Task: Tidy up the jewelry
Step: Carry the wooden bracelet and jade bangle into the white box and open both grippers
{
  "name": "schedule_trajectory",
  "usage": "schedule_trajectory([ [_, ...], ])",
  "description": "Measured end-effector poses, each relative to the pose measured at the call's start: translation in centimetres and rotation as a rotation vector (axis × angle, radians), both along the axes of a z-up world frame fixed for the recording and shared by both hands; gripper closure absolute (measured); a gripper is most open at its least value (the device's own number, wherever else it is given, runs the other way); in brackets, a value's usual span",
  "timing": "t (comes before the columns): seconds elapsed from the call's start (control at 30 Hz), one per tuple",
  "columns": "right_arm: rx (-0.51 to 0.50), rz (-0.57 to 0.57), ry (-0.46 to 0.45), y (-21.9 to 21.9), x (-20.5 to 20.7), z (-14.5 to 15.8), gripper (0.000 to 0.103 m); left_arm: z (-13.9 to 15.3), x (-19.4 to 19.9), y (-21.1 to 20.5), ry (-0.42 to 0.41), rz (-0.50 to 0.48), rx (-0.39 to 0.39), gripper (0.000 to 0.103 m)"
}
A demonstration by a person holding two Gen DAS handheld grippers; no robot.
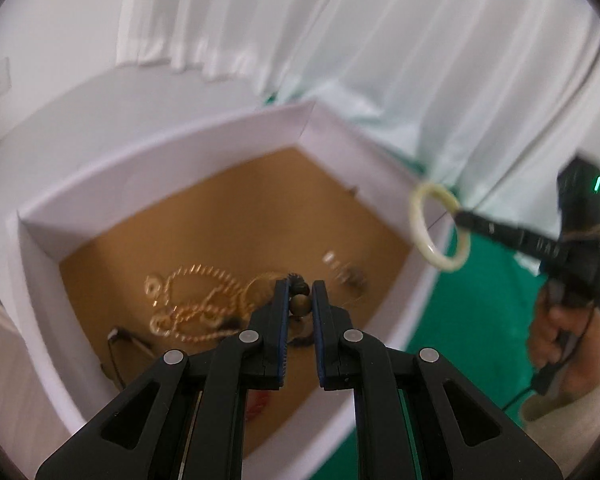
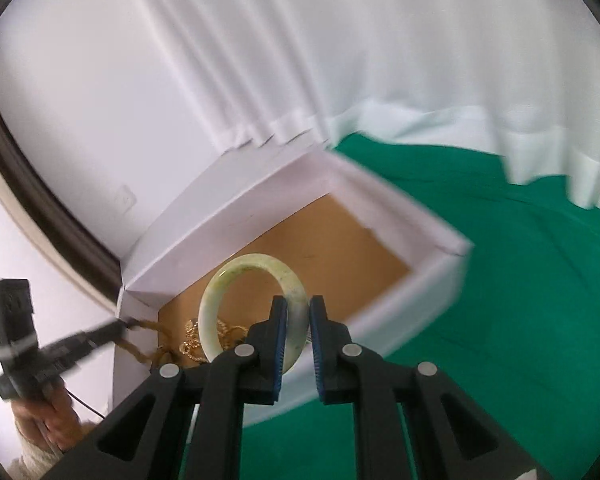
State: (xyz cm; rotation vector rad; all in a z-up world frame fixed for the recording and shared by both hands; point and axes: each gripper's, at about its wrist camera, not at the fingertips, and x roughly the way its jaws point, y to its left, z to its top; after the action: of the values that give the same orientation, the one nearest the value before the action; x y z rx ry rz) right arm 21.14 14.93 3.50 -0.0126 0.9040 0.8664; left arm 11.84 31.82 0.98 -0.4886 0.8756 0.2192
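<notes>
Right now the pale jade bangle (image 2: 252, 304) is pinched by its rim in the right tongs (image 2: 298, 312), hanging over the white box (image 2: 380, 320) near its right wall. Left tongs (image 1: 300, 300) are clamped on a brown bead (image 1: 301, 305) of a beaded strand. Lower the bangle flat onto the cardboard floor, clear of the twisted gold chain (image 1: 196, 304): hard, smooth, brittle stone. Green cloth (image 2: 500, 280) covers the desk.
</notes>
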Motion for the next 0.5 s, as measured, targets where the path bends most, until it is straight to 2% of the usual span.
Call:
schedule_trajectory([
  [0.13,-0.134,0.076,0.018,6.0,-0.5,-3.8,0.090,-2.8,0.9,-0.4,0.071,-0.003,0.032,0.094],
  [0.23,-0.218,0.106,-0.004,8.1,-0.7,-6.1,0.089,-3.5,0.7,-0.8,0.098,-0.004,0.086,0.091],
  [0.27,-0.229,0.110,-0.003,8.1,-0.8,-6.4,0.089,-3.4,0.7,-0.9,0.099,0.002,0.107,0.080],
  [0.3,-0.245,0.103,-0.009,8.1,-0.8,-6.6,0.089,-3.2,0.5,-1.1,0.097,0.012,0.130,0.060],
  [0.33,-0.256,0.096,-0.019,7.6,-0.7,-6.5,0.089,-2.9,0.1,-1.3,0.085,0.029,0.159,0.050],
  [0.37,-0.260,0.090,-0.033,6.8,-1.0,-6.3,0.087,-2.6,0.1,-1.4,0.075,0.040,0.178,0.035],
  [0.4,-0.267,0.082,-0.047,6.4,-1.2,-5.7,0.082,-2.0,-0.4,-1.8,0.062,0.055,0.217,0.024],
  [0.47,-0.283,0.058,-0.093,5.4,-1.7,-4.4,0.040,-1.0,-0.8,-2.8,0.045,0.083,0.307,0.013],
  [0.5,-0.280,0.057,-0.111,5.0,-1.9,-3.9,0.035,-0.6,-0.9,-3.2,0.042,0.096,0.343,0.006],
])
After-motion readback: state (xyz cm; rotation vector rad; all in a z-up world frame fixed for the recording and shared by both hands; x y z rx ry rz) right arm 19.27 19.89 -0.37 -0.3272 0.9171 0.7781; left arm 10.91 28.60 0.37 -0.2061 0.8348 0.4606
